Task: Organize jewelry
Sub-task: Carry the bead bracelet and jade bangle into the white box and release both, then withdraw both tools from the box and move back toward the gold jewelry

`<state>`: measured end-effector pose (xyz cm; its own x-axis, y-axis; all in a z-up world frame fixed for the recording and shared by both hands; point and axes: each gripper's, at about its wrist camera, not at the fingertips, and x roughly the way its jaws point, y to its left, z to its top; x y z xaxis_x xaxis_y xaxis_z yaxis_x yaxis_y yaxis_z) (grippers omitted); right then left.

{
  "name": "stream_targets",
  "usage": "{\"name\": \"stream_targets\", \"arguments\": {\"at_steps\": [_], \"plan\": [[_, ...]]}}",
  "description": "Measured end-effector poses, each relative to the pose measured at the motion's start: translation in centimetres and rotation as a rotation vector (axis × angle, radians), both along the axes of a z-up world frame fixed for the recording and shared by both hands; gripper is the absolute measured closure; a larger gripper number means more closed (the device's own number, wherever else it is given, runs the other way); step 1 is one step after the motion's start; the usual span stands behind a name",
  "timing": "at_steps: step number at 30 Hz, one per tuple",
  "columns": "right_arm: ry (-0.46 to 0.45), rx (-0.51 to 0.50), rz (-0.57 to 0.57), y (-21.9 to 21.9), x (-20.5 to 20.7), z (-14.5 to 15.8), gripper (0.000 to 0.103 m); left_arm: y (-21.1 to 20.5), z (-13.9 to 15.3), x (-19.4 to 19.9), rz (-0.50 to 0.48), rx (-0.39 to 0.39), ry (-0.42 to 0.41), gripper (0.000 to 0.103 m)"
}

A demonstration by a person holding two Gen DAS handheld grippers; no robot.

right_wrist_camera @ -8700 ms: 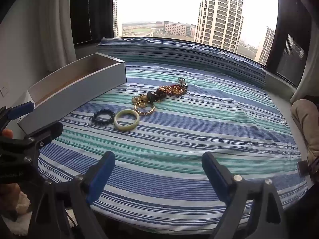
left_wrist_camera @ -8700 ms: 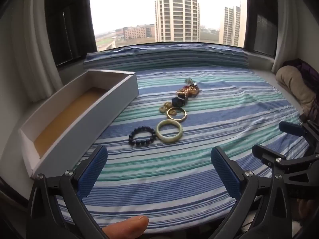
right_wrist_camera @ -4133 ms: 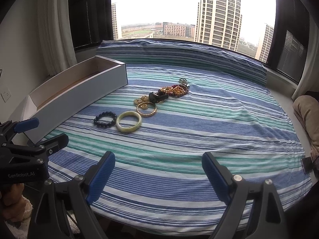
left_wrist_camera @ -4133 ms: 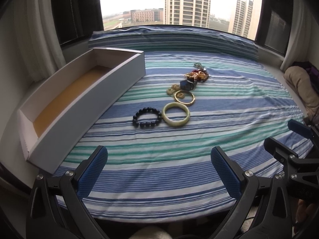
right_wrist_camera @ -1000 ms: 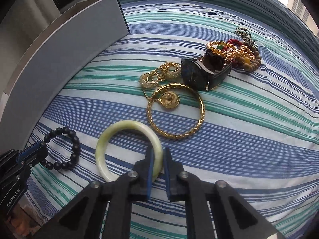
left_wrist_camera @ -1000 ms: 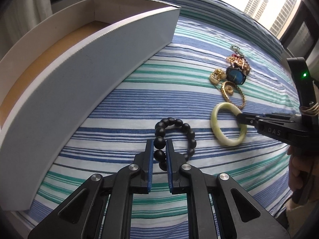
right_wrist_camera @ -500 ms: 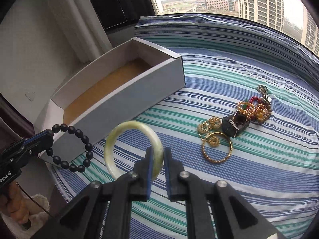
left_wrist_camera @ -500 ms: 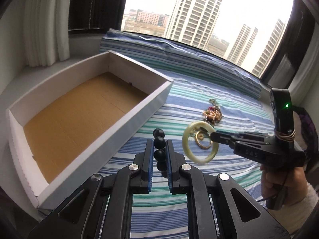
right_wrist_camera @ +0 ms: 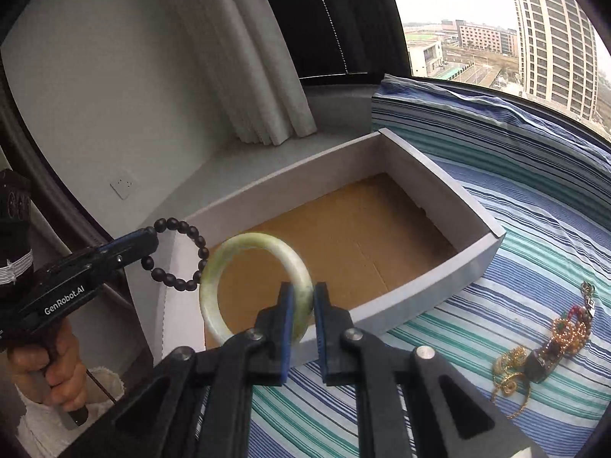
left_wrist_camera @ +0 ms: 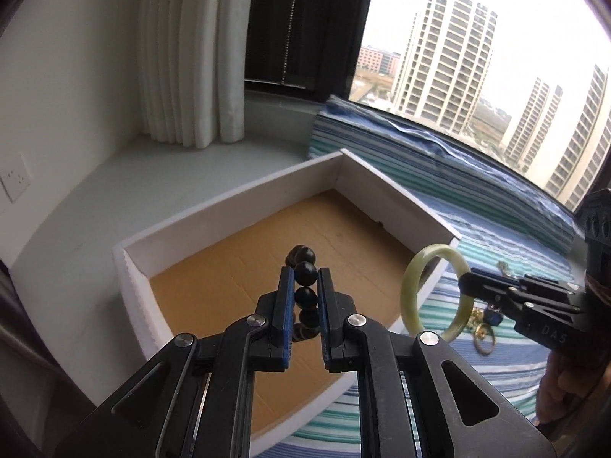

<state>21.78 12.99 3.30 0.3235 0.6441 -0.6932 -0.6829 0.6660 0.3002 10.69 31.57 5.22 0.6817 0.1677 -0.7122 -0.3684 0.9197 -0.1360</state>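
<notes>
My left gripper (left_wrist_camera: 304,278) is shut on a black bead bracelet (left_wrist_camera: 305,271), which hangs in the air over the near end of the white box (left_wrist_camera: 236,200) with a brown cardboard floor. In the right wrist view the same bracelet (right_wrist_camera: 179,255) dangles from the left gripper (right_wrist_camera: 147,238) above the box's near corner. My right gripper (right_wrist_camera: 303,294) is shut on a pale green jade bangle (right_wrist_camera: 244,246), held upright above the box's near wall (right_wrist_camera: 420,301). From the left wrist view the bangle (left_wrist_camera: 414,286) and right gripper (left_wrist_camera: 467,282) sit at the box's right edge.
A heap of gold chains, a dark watch and coloured beads (right_wrist_camera: 546,347) lies on the striped bedspread (right_wrist_camera: 534,236) to the right of the box. White curtains (left_wrist_camera: 191,53) and a wall socket (left_wrist_camera: 14,181) stand behind a grey ledge. A person's hand (right_wrist_camera: 61,374) grips the left handle.
Both grippers have risen off the bedspread with their bracelets and swung left toward the box. The bead bracelet and the bangle now hang over the box's near end.
</notes>
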Motion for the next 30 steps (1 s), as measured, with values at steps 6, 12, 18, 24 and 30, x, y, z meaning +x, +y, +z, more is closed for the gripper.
{"name": "stream_targets", "arguments": {"at_steps": [6,12,18,24,30], "plan": [[0.070,0.019,0.034,5.2,2.7,-1.3,0.092,4.4,-3.4,1.3,0.076,-0.045,0.084,0.094],[0.140,-0.013,0.075,9.3,4.7,-3.8,0.091,4.9,-6.5,2.1,0.083,0.000,0.160,0.092],[0.126,-0.063,0.012,8.4,5.2,-5.5,0.055,3.8,-9.1,1.2,0.103,0.080,0.196,0.027],[0.043,-0.077,0.010,3.1,1.2,-5.2,0.055,3.7,-8.8,-1.5,0.166,0.161,0.125,0.013],[0.014,-0.087,0.013,-2.5,-3.6,-6.4,0.054,4.1,-9.5,-1.7,0.147,0.208,0.093,0.010]]}}
